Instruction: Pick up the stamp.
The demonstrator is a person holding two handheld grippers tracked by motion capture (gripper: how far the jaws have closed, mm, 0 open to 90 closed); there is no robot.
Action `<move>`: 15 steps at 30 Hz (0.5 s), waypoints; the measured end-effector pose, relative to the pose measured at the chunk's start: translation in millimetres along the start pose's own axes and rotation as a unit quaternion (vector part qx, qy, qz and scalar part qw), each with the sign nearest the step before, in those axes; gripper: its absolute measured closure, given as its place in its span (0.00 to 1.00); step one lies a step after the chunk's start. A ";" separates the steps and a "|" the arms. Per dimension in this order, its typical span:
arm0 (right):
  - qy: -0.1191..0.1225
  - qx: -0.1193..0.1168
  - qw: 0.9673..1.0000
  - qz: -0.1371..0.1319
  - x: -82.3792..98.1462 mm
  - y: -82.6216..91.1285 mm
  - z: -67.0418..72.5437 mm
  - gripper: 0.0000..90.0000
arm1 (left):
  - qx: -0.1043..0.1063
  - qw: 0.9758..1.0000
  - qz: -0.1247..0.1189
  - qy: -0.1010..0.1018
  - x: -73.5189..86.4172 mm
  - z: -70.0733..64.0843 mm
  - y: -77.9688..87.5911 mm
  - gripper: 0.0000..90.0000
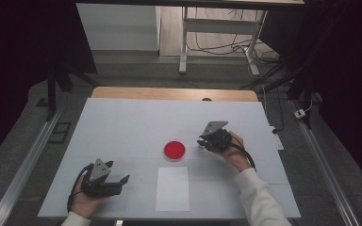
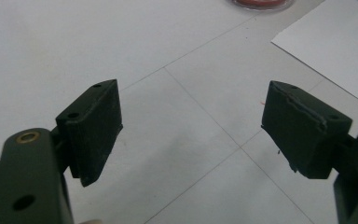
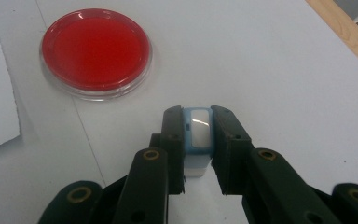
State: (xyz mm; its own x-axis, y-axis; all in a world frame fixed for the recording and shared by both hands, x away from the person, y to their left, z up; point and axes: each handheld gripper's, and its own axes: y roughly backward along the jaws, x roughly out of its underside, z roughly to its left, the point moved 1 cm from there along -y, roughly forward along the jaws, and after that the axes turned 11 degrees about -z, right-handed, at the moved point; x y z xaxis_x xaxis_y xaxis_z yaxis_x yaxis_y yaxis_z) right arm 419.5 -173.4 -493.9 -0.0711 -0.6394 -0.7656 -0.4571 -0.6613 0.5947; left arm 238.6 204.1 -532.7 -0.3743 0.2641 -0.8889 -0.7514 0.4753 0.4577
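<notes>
- Right gripper (image 3: pixel 198 140) clamped on a small light-blue box (image 3: pixel 197 135) with a clear window, both pads flat against its sides, box standing upright on the table (image 1: pixel 122 122).
- Grip taken low, near the surface (probably so the box lifts straight without tipping).
- Box sits squarely between the jaws, top edge level with the fingertips, nothing slack either side.
- Red petri dish (image 3: pixel 96 51) apart from the box, ahead and left in the right gripper view; in the high view just left of the right gripper (image 1: pixel 206 141). Likely next stop for the box, judging by the layout.
- White paper sheet (image 1: pixel 172 188) flat on the near side of the dish, untouched, probably a work mat.
- Left gripper (image 2: pixel 191 126) wide open, nothing between the pads, bare table under them.
- Left gripper (image 1: pixel 115 181) parked at the near left edge, well clear of dish and box (out of the way, free to assist).
</notes>
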 end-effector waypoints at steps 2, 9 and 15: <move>0.002 0.002 1.000 -0.001 0.0 -0.1 0.0 0.83 | 0.000 1.000 0.000 0.001 0.1 0.2 0.2 0.22; -0.005 0.012 1.000 -0.022 -6.9 4.8 2.8 0.83 | -0.002 1.000 0.000 0.000 0.4 0.3 0.1 0.22; -0.008 0.014 0.999 -0.029 -11.6 7.3 6.5 0.83 | 0.000 1.000 -0.001 0.002 0.3 0.6 0.1 0.22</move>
State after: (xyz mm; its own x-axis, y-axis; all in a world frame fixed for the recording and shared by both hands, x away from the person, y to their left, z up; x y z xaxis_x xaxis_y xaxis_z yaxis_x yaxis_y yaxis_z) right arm 411.2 -168.3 -482.3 -0.0579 -0.5940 -0.8024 -0.4857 -0.6854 0.5425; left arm 238.7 204.8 -532.9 -0.3742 0.2597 -0.8902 -0.7530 0.4753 0.4551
